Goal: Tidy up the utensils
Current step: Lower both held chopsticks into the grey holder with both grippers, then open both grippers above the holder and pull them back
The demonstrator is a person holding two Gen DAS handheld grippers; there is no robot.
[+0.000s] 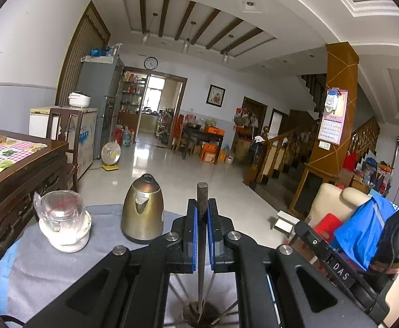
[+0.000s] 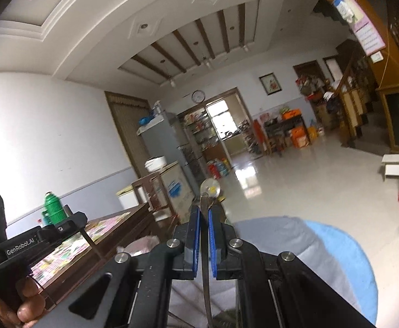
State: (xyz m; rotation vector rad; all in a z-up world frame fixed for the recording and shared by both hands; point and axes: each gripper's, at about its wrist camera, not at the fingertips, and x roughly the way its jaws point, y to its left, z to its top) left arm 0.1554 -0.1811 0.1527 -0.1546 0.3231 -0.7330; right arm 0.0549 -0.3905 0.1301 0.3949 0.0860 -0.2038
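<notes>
In the left wrist view my left gripper (image 1: 202, 205) is shut on a flat metal utensil handle (image 1: 202, 191) that stands upright between the blue pads (image 1: 195, 218). Its lower end runs down toward a dark round holder (image 1: 192, 315) at the bottom edge, where other thin metal utensils (image 1: 212, 283) lean. In the right wrist view my right gripper (image 2: 204, 213) is shut on a thin metal utensil (image 2: 205, 281), also upright, with its lower end hidden below the frame. The left gripper body (image 2: 35, 239) and the hand holding it (image 2: 25, 310) show at the lower left.
A brass-coloured kettle (image 1: 143, 207) and a wrapped glass jar on a white bowl (image 1: 62, 221) stand on the grey-clothed table (image 1: 49, 268). A dark wooden table (image 1: 21, 169) lies to the left, with a green flask (image 2: 53, 207) on it. A cream chair with a blue bag (image 1: 363, 227) is to the right.
</notes>
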